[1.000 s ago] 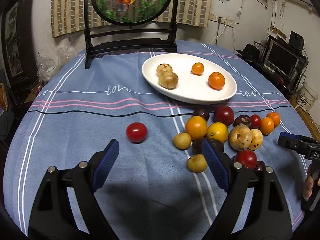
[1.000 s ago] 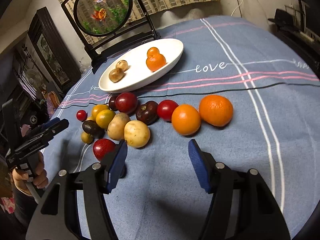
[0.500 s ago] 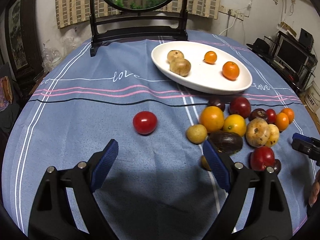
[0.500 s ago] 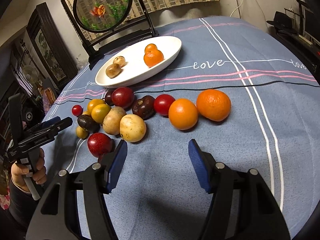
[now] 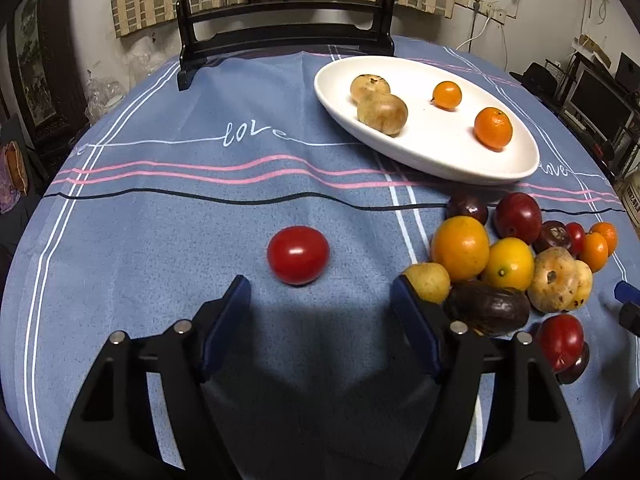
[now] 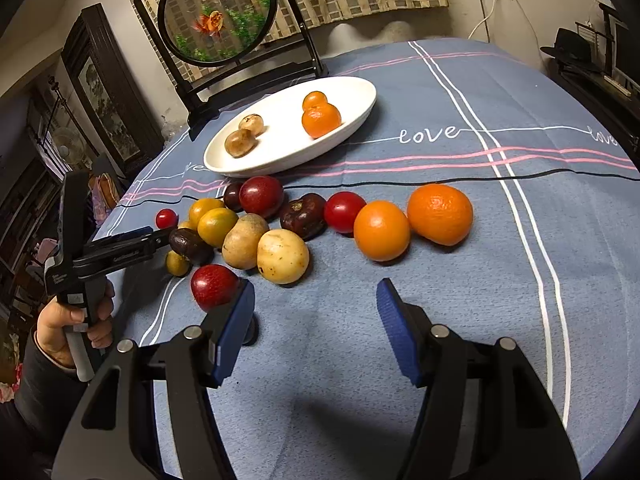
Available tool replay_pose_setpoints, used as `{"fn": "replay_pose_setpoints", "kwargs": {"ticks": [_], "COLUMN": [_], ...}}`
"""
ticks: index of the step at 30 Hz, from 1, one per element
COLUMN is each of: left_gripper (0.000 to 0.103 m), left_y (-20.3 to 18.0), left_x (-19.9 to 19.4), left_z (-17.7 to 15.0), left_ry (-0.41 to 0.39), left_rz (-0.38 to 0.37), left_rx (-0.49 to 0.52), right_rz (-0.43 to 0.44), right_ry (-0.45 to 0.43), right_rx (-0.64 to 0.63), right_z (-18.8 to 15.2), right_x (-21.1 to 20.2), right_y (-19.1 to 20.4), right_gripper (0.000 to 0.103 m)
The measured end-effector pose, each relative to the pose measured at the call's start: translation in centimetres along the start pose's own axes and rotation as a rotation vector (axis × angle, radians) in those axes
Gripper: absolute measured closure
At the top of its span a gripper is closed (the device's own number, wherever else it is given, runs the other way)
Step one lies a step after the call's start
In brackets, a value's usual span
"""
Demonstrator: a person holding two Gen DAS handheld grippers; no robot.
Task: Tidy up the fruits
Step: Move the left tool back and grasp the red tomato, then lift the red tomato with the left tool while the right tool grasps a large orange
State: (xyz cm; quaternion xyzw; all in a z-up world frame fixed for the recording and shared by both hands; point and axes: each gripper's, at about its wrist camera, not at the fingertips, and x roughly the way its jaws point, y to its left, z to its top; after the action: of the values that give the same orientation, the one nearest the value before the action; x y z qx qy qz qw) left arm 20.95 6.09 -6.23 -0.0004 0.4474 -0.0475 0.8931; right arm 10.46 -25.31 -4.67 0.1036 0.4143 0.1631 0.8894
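A white oval plate (image 5: 448,160) holds two brown fruits and two small oranges; it also shows in the right wrist view (image 6: 360,116). A lone red tomato (image 5: 298,255) lies on the blue cloth just ahead of my open, empty left gripper (image 5: 320,300). A cluster of several mixed fruits (image 5: 508,264) lies to its right. My right gripper (image 6: 316,304) is open and empty, a little short of two oranges (image 6: 412,220) and a pale yellow fruit (image 6: 283,256). The left gripper (image 6: 132,246) shows beside the cluster in the right wrist view.
A round fish picture on a black stand (image 6: 218,20) stands at the table's far edge behind the plate. The blue tablecloth (image 5: 160,240) has pink, white and black stripes. Furniture and a monitor (image 5: 596,96) stand beyond the table at right.
My left gripper has moved forward and lower toward the red tomato, which now looks larger and closer. My right gripper has shifted slightly; the fruits sit where they were.
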Motion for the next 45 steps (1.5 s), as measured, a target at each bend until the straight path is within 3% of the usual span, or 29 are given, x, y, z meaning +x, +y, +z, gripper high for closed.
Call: {"fn": "replay_pose_setpoints", "kwargs": {"ticks": [7, 14, 17, 22, 30, 37, 42, 45], "left_gripper": [0.055, 0.055, 0.07, 0.071, 0.071, 0.071, 0.071, 0.071], "left_y": [1.2, 1.5, 1.1, 0.2, -0.9, -2.8, -1.8, -1.3], "left_x": [0.5, 1.4, 1.6, 1.2, -1.7, -2.6, -2.8, -2.5], "left_z": [0.8, 2.1, 2.2, 1.7, 0.3, -1.4, -1.4, -1.5], "left_ry": [0.053, 0.084, 0.076, 0.061, 0.021, -0.03, -0.048, -0.049], "left_rz": [0.02, 0.032, 0.013, 0.041, -0.084, -0.114, -0.187, -0.209], "left_rx": [-0.045, -0.053, -0.042, 0.008, 0.007, 0.074, 0.03, 0.011], "right_rz": [0.002, 0.006, 0.003, -0.006, -0.04, -0.15, -0.209, -0.274], "right_ry": [0.003, 0.014, 0.016, 0.018, 0.027, 0.024, 0.01, 0.042], "right_rx": [-0.004, 0.001, -0.001, 0.005, 0.01, -0.004, -0.001, -0.072], "right_z": [0.0, -0.2, -0.3, -0.3, -0.5, -0.5, -0.1, 0.3], "right_x": [0.0, 0.1, 0.0, -0.2, -0.3, -1.3, -1.5, -0.2], "right_y": [0.1, 0.0, -0.1, -0.4, -0.9, -1.8, -2.7, -2.1], "right_gripper": [0.039, 0.039, 0.039, 0.039, 0.039, 0.039, 0.039, 0.039]}}
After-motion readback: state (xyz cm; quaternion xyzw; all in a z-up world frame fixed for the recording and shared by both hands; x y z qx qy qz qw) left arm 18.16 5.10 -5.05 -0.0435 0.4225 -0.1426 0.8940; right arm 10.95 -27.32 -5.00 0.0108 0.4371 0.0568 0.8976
